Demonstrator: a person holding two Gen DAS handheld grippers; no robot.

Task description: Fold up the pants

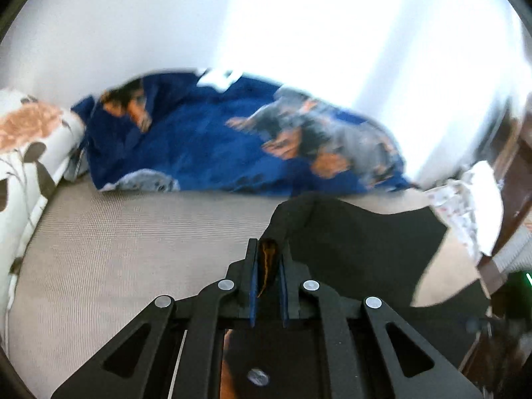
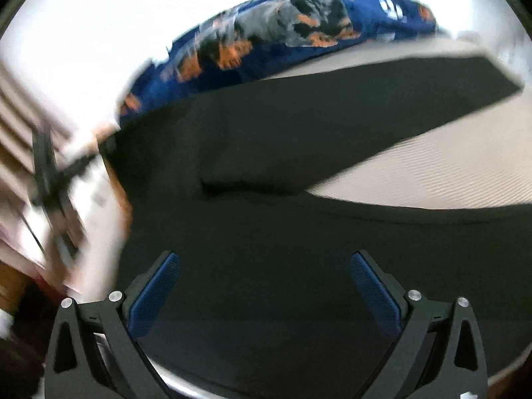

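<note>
The black pants (image 1: 359,242) lie on a beige bed surface (image 1: 133,249). My left gripper (image 1: 267,259) is shut on a fold of the pants, pinched between its blue pads and lifted a little above the bed. In the right wrist view the pants (image 2: 282,153) spread out flat, one leg (image 2: 415,99) reaching to the far right. My right gripper (image 2: 264,266) is open, its blue pads (image 2: 156,292) wide apart just above the near part of the pants, holding nothing.
A blue blanket with dog prints (image 1: 216,139) is bunched along the back by the white wall; it also shows in the right wrist view (image 2: 282,33). A floral pillow (image 1: 30,153) lies at the left. White patterned cloth (image 1: 465,206) and wooden furniture (image 1: 512,166) sit at the right.
</note>
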